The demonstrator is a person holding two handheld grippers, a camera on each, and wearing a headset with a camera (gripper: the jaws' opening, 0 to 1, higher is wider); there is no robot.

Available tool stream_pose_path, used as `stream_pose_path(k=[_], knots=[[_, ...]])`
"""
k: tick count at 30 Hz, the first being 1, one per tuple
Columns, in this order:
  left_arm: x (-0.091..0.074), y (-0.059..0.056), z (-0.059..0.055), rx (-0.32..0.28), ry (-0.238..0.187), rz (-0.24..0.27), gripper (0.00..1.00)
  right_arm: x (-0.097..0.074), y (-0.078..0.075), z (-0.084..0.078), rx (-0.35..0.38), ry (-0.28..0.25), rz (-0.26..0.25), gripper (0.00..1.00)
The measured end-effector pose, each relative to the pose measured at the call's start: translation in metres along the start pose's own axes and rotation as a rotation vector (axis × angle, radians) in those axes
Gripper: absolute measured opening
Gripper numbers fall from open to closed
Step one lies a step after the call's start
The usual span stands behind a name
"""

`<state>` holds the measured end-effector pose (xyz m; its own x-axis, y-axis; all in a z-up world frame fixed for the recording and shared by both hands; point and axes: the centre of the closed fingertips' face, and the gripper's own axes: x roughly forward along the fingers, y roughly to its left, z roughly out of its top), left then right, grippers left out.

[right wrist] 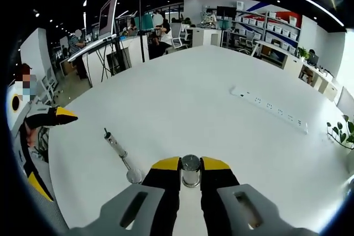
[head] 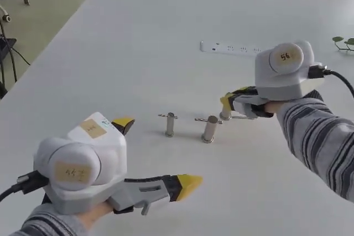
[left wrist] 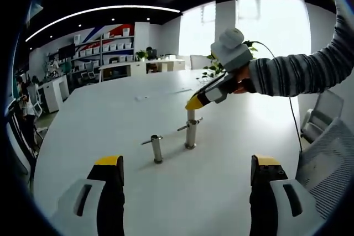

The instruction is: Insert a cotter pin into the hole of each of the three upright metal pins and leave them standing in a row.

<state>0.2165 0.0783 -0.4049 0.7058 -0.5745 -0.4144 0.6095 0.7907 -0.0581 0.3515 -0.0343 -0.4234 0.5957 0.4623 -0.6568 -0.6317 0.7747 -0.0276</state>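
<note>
The right gripper [right wrist: 191,165] is clenching the end metal pin [head: 225,116] of the row on the white table [head: 166,37], apparently steadying it upright, while the left gripper [head: 156,151] is hanging wide open, well clear of the middle pin [head: 209,129].

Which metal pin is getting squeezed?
The far-right pin in the head view, clamped by the right gripper; the middle pin and left pin stand free.

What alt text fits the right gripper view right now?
The right gripper has its yellow-tipped jaws closed on the top of an upright metal pin on a white table. A second pin stands just left of it, and the open left gripper comes in at the left edge.
</note>
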Motion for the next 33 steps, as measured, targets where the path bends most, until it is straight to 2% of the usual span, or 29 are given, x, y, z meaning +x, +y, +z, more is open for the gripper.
stream_pose_path(k=[2, 6, 14, 18, 33], knots=[[-0.001, 0.000, 0.000, 0.003, -0.001, 0.001, 0.94, -0.005, -0.003, -0.004, 0.032, 0.001, -0.020, 0.07], [-0.002, 0.000, 0.001, 0.005, -0.001, 0.003, 0.94, -0.011, -0.008, -0.014, 0.047, 0.016, -0.043, 0.07], [-0.004, -0.003, 0.002, 0.010, 0.000, 0.001, 0.94, -0.027, -0.004, -0.034, 0.069, 0.029, -0.091, 0.07], [-0.005, -0.004, 0.002, 0.018, 0.004, 0.001, 0.93, -0.035, 0.001, -0.041, 0.108, 0.024, -0.100, 0.07], [-0.012, -0.010, 0.002, 0.013, -0.002, 0.001, 0.93, -0.050, 0.036, -0.054, 0.115, 0.008, -0.048, 0.07]])
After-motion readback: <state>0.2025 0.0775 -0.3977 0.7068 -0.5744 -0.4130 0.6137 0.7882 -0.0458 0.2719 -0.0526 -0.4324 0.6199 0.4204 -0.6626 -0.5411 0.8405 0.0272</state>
